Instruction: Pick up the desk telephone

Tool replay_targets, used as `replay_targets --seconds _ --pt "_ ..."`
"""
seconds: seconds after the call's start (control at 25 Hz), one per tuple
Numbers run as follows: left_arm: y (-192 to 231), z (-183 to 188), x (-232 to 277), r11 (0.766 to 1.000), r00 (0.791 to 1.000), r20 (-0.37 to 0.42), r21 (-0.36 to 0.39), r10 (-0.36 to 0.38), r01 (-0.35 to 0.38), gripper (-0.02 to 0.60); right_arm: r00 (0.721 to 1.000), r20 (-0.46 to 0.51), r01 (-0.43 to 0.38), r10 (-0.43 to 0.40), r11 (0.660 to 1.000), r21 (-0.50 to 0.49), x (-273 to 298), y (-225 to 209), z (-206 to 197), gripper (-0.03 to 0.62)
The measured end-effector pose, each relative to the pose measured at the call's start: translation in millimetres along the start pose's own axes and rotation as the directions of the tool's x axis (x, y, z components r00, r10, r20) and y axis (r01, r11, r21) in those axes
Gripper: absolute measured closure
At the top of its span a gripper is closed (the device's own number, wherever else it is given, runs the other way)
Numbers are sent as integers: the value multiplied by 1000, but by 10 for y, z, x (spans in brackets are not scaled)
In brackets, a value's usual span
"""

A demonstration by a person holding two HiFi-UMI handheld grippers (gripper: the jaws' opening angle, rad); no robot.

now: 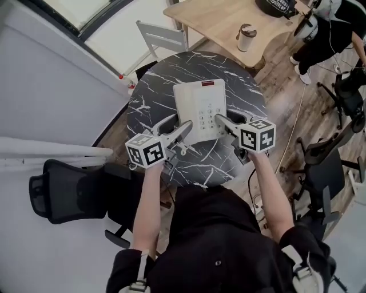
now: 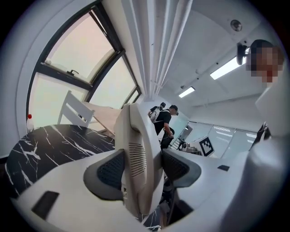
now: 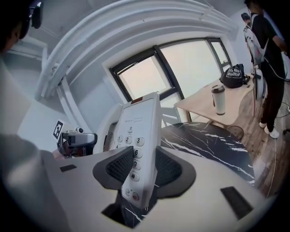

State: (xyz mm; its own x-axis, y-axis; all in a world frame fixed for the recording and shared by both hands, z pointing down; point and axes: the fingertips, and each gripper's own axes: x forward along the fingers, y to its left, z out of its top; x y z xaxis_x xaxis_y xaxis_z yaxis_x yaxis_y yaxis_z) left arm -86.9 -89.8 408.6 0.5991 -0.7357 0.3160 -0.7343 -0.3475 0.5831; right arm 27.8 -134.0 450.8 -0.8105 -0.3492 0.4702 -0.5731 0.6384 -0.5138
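The desk telephone (image 1: pixel 201 109) is gripped from both sides over the round black marble-patterned table (image 1: pixel 148 103). The left gripper (image 1: pixel 184 128) is clamped on the telephone's handset side, with both pads pressed against the casing. The right gripper (image 1: pixel 221 119) is clamped on the keypad side, beside the number keys. In the gripper views the telephone is seen tilted on edge, with the tabletop visible below it. A tumbler (image 1: pixel 247 38) is seen on a wooden table (image 1: pixel 217 17) beyond.

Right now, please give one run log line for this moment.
left gripper: shut on desk telephone, handset side | right gripper: shut on its keypad side | position: over marble table
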Motion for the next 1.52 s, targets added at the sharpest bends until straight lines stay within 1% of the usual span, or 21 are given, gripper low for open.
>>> replay_targets --seconds 0.28,0.6,0.76,0.92,1.04,1.52 --pt "-315 363 -231 996 994 107 84 6 -15 308 996 81 -36 45 993 -111 -208 301 425 425" --pt "-650 764 -412 986 978 208 164 -21 -13 307 983 164 -41 79 974 -224 -474 586 890 425" --pt "-820 929 -503 980 968 248 199 -46 -4 308 974 209 -30 86 966 -257 -633 724 1067 425" --pt "-958 1060 -564 974 961 270 228 -68 5 307 965 248 -14 87 960 -281 -765 831 1205 425" --pt "-1014 1121 -589 972 957 279 235 -77 10 307 961 263 -8 87 958 -287 -819 873 1261 425" --pt "-1133 1228 -630 964 954 281 264 -101 24 307 951 296 3 91 953 -302 -938 952 1353 425"
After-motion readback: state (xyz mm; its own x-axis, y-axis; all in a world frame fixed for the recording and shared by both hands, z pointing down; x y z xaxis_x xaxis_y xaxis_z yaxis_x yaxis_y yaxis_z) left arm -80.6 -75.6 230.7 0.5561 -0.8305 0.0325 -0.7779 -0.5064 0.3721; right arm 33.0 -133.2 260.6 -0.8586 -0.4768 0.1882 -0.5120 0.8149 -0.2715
